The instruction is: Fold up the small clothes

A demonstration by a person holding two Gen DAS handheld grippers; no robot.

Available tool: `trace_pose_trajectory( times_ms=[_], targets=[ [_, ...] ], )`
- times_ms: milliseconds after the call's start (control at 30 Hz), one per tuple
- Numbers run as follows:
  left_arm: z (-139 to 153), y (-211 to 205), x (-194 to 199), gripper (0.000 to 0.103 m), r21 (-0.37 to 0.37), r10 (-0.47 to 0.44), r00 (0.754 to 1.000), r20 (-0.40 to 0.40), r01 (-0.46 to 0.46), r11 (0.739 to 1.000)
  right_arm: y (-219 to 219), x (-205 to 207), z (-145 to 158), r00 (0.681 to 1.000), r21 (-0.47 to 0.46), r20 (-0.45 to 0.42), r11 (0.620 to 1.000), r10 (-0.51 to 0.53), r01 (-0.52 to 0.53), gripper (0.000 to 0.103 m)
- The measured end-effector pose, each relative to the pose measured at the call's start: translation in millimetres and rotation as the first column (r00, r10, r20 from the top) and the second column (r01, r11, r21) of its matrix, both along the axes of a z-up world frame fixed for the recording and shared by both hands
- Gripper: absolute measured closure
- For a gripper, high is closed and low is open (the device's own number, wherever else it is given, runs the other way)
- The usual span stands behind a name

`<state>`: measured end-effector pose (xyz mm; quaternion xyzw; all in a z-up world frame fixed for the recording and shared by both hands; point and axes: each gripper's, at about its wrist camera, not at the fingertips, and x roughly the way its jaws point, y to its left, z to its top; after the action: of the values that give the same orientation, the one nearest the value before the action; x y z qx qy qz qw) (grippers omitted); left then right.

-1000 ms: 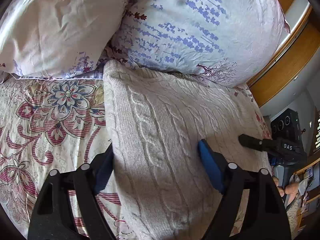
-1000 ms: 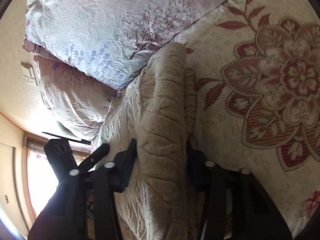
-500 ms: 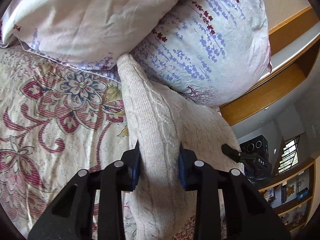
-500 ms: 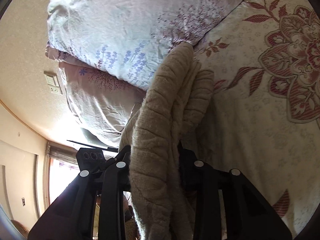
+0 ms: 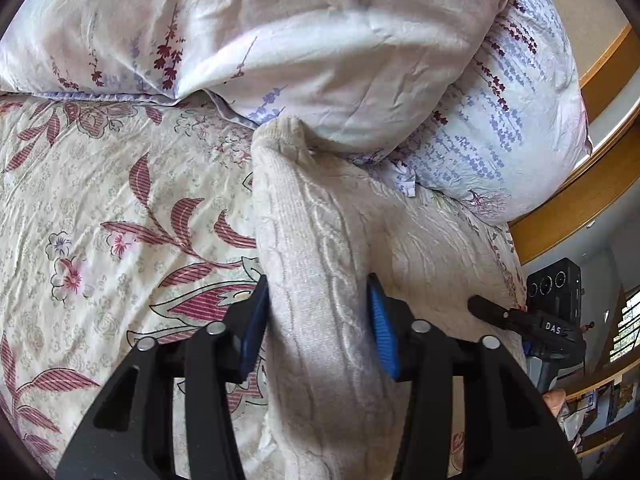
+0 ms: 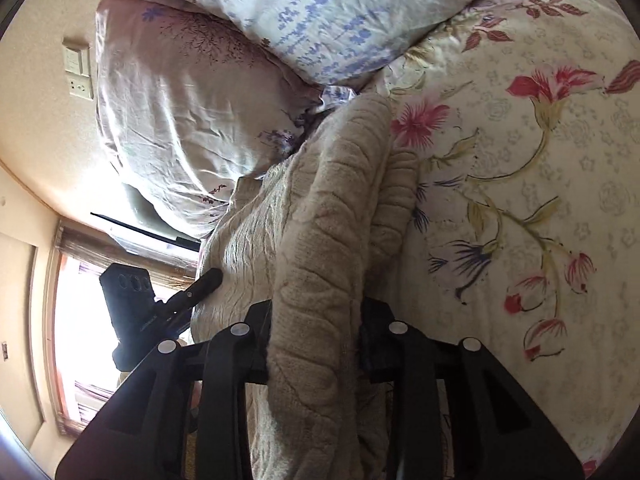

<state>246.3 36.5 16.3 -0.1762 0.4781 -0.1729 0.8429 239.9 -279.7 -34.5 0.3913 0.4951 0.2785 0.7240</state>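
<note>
- Left gripper (image 5: 318, 320) at lower centre of left wrist view, blue pads (image 5: 382, 334) pressed against both sides of a raised ridge of the cream cable-knit sweater (image 5: 320, 248); jaws at a middling width, just been opening a little, knit between them and gripped.
- Right gripper (image 6: 316, 332) at lower centre of right wrist view, black fingers (image 6: 256, 328) closed on a thick bunched fold of the same sweater (image 6: 328, 216); jaws fairly narrow, just eased wider by a little, fold filling the gap.
- Sweater lying on the floral bedspread (image 5: 120, 208), far end tucked against the pillows at upper centre of the left wrist view, rest of the knit spread flat toward the right of that frame.
- Two pillows across the top of the left wrist view: pale one with dark sprigs (image 5: 280, 40), lavender-printed one (image 5: 520, 120) at upper right, touching each other.
- Opposite gripper visible in each view: black finger tip (image 5: 486, 308) resting at the sweater's right edge in the left wrist view; another at lower left (image 6: 204, 284) of the right wrist view, against the knit.
- Wooden headboard edge (image 5: 580, 208) at right of left wrist view.
- Wall switch plate (image 6: 78, 68) at upper left, bright window (image 6: 80, 320) at lower left of right wrist view.
</note>
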Motion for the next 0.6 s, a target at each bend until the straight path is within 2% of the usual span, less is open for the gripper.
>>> trace_pose_trajectory(
  times_ms=[67, 133, 200, 300, 400, 433, 467, 500, 600],
  targets=[
    [5.5, 2.9, -2.6, 0.039, 0.023, 0.022, 1.0, 0.021, -0.022, 0.999, -8.4, -4.7, 7.2, 1.0, -0.038, 0.005, 0.999, -0.013, 0.013, 0.062],
    [21.2, 7.1, -11.5, 0.035, 0.085, 0.046, 0.995, 0.094, -0.054, 0.995, -26.0, -11.0, 22.3, 0.997, -0.063, 0.049, 0.996, -0.06, 0.063, 0.06],
    [39.6, 8.3, -26.0, 0.024, 0.152, 0.065, 0.98, 0.19, -0.094, 0.984, -42.9, -11.4, 36.7, 0.988, -0.051, 0.089, 0.99, -0.125, 0.13, 0.06],
    [59.9, -9.5, -46.2, 0.02, 0.206, -0.004, 0.959, 0.282, -0.057, 0.977, -51.2, -0.9, 39.1, 0.983, -0.025, 0.078, 0.986, -0.165, 0.168, 0.06],
    [65.8, -40.5, -61.1, 0.016, 0.275, -0.113, 0.942, 0.316, 0.023, 0.961, -43.9, 17.3, 32.6, 0.986, -0.027, 0.038, 0.987, -0.16, 0.161, 0.061],
    [64.2, -50.7, -62.8, 0.016, 0.296, -0.141, 0.938, 0.316, 0.044, 0.954, -41.1, 20.7, 27.7, 0.988, -0.022, 0.02, 0.987, -0.156, 0.156, 0.065],
    [61.1, -59.5, -63.2, 0.016, 0.316, -0.163, 0.937, 0.311, 0.06, 0.947, -37.6, 21.8, 21.2, 0.99, -0.01, 0.004, 0.99, -0.14, 0.141, 0.082],
    [57.5, -65.5, -61.9, 0.016, 0.335, -0.181, 0.937, 0.298, 0.075, 0.939, -33.1, 24.6, 17.6, 0.992, -0.01, -0.006, 0.992, -0.129, 0.129, 0.09],
    [44.1, -71.4, -56.3, 0.016, 0.375, -0.197, 0.947, 0.252, 0.092, 0.922, -34.0, 25.4, 17.2, 0.986, -0.067, 0.011, 0.984, -0.164, 0.165, 0.093]
  ],
)
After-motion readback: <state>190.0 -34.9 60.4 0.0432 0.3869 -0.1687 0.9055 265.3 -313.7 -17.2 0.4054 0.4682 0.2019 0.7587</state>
